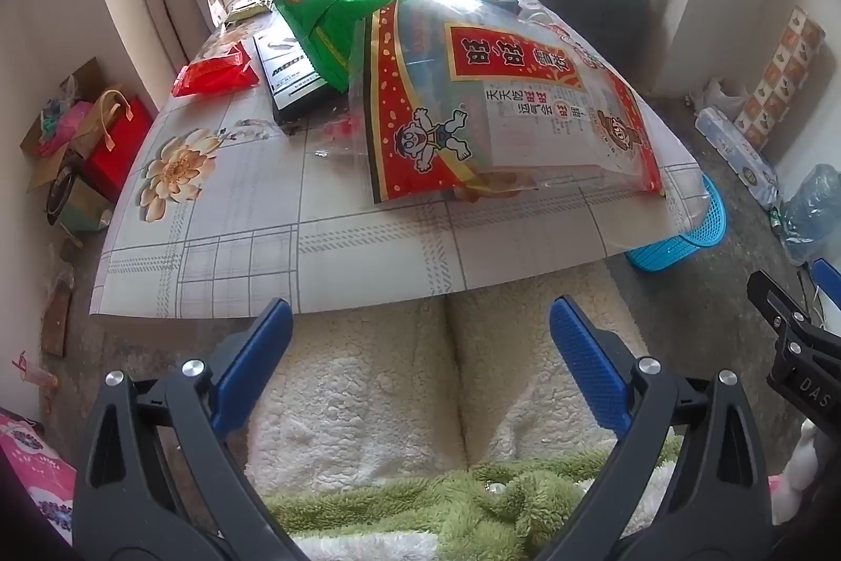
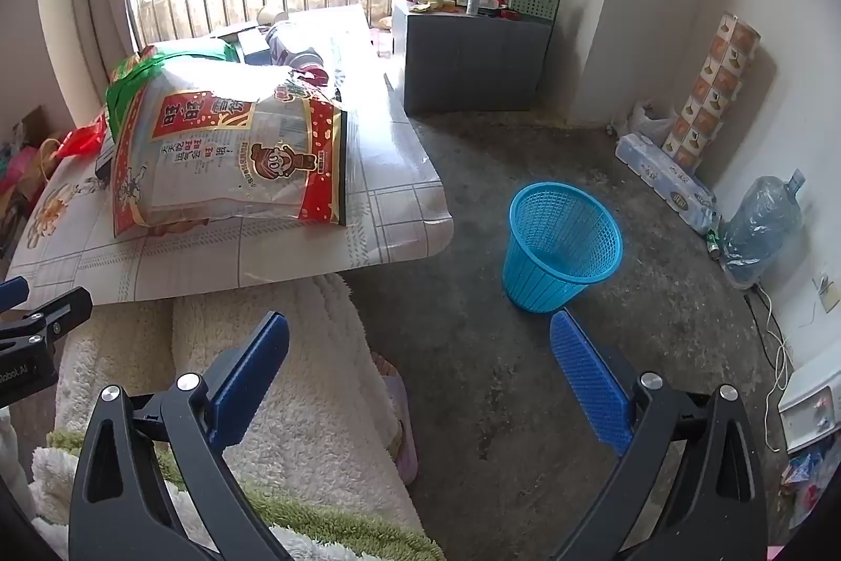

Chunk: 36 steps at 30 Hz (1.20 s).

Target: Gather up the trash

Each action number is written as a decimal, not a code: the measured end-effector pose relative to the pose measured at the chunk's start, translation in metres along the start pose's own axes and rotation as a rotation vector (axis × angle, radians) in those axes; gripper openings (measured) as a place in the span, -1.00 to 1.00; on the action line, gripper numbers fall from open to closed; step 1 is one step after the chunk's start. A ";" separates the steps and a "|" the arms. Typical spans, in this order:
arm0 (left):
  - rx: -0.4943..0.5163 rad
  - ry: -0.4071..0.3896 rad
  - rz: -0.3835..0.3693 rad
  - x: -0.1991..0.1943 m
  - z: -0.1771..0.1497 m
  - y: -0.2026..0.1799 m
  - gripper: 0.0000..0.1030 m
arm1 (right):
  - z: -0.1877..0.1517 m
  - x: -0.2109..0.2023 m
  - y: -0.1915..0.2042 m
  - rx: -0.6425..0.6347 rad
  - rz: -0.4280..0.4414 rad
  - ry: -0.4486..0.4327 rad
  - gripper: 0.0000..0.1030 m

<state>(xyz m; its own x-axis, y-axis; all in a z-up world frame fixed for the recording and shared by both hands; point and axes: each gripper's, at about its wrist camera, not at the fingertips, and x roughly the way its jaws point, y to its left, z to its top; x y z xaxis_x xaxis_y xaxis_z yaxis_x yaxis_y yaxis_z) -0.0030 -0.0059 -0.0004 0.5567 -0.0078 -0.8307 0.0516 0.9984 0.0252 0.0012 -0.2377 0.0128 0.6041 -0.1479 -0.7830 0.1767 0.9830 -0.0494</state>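
Observation:
A large red-and-clear snack bag [image 1: 504, 109] lies on the floral-cloth table [image 1: 252, 256], near its front right edge; it also shows in the right wrist view [image 2: 231, 151]. A green bag [image 1: 336, 19] lies behind it, partly under it. A small red wrapper [image 1: 215, 74] sits at the table's left. A blue mesh wastebasket [image 2: 560, 240] stands empty on the floor right of the table; the left wrist view shows only its edge [image 1: 694, 230]. My left gripper [image 1: 420, 345] is open and empty, below the table's front edge. My right gripper [image 2: 420, 356] is open and empty, above the floor near the basket.
A dark box [image 1: 294, 77] lies on the table beside the green bag. A grey cabinet [image 2: 473, 61] with clutter stands at the back right. A water jug [image 2: 762, 230] and tissue packs [image 2: 667, 182] line the right wall. Gift bags [image 1: 105, 135] sit left of the table.

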 end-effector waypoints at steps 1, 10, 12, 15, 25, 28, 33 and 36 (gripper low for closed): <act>0.000 0.001 -0.001 0.001 0.001 0.001 0.83 | 0.001 0.000 0.000 0.000 0.000 0.000 0.88; -0.004 0.004 -0.006 0.001 0.002 0.002 0.83 | -0.001 0.000 0.000 -0.002 -0.001 -0.001 0.88; -0.004 0.003 -0.006 0.001 0.002 0.002 0.83 | -0.001 -0.002 0.001 -0.002 -0.002 -0.002 0.88; -0.004 0.004 -0.007 0.001 0.002 0.003 0.83 | 0.001 -0.002 0.000 -0.002 -0.002 -0.002 0.88; -0.005 0.001 -0.008 0.001 0.000 0.002 0.83 | -0.002 -0.002 0.000 -0.004 -0.005 -0.007 0.88; -0.005 0.000 -0.009 0.001 0.000 0.002 0.83 | 0.001 -0.002 -0.002 -0.004 -0.005 -0.007 0.88; -0.005 0.001 -0.009 0.001 -0.001 0.002 0.83 | -0.005 -0.006 0.001 -0.005 -0.007 -0.009 0.88; -0.005 0.001 -0.010 0.000 -0.001 0.002 0.83 | -0.002 -0.005 -0.002 -0.004 -0.006 -0.008 0.88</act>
<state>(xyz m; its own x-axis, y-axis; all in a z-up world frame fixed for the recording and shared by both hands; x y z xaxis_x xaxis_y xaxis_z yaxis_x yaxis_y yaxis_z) -0.0031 -0.0038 -0.0010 0.5555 -0.0178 -0.8313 0.0528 0.9985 0.0139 -0.0038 -0.2383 0.0158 0.6095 -0.1548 -0.7775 0.1773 0.9825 -0.0566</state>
